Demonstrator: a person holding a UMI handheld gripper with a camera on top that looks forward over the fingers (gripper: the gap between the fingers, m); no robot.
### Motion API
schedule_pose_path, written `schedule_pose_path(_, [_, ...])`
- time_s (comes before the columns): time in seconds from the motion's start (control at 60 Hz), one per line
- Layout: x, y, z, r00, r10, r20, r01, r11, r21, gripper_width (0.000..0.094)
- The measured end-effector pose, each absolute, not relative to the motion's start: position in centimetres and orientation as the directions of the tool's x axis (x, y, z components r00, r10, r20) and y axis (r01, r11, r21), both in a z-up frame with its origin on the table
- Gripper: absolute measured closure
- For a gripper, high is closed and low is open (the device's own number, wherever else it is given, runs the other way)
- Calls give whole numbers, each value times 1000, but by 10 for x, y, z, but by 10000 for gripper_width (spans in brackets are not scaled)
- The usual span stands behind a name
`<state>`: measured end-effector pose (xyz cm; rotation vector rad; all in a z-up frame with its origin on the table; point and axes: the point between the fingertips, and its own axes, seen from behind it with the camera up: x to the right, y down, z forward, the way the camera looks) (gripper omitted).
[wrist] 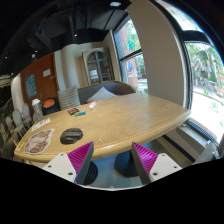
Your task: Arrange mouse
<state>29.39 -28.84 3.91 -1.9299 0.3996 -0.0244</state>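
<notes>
Gripper view: mouse [73,132] on table [120,118], beyond open gripper [113,160].

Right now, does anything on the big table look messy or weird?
Nothing looks spilled or broken. A magazine lies at an angle at the wooden table's near end, beside a dark mouse pad. A few small things sit farther back. The gripper hovers before the table, jaws open and holding nothing.

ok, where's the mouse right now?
In the gripper view the mouse sits on a dark mouse pad on the wooden table, beyond the open gripper, ahead of its left finger, right of the magazine.
</notes>
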Motion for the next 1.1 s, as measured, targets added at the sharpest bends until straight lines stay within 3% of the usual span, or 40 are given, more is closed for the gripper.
schedule_pose_path(0.233, [246, -257, 45, 974, -197, -108, -176, -371, -912, 155])
schedule_pose_path(0.6, [126, -166, 18, 995, 34, -90, -65, -447, -892, 153])
schedule_pose_path(1.1, [101, -25, -3, 998, -52, -25, -49, -553, -832, 156])
